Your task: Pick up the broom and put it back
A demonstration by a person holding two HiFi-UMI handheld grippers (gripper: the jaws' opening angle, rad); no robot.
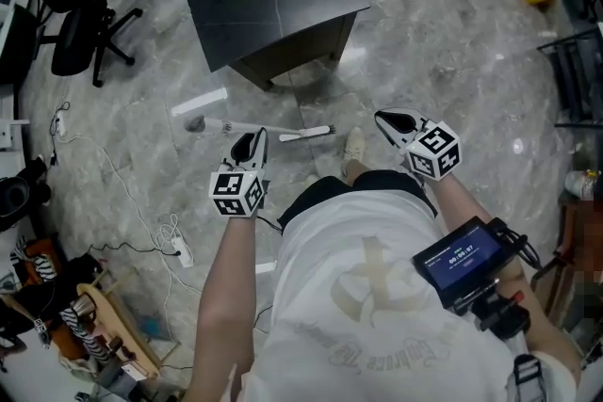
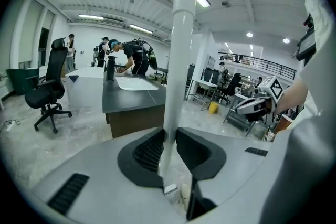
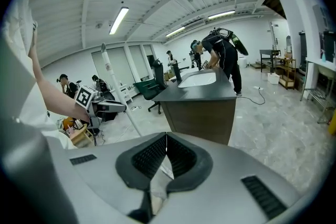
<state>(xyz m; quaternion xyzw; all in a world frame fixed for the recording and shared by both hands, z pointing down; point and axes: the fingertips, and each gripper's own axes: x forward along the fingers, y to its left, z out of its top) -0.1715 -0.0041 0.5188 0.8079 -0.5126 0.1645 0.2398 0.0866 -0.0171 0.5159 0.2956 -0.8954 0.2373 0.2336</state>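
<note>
Broom [image 1: 301, 133] sits between the left claw's [image 1: 256, 138] jaws, before the table [image 1: 283, 14]; office chair [image 1: 75, 24] left of the table.

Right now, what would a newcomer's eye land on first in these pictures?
The white broom handle stands out first, rising through the middle of the left gripper view and clamped in the left gripper. Next comes the dark desk ahead on the grey marble floor, with a person bent over it. The right gripper is shut and empty, held out at the right of the head view.
</note>
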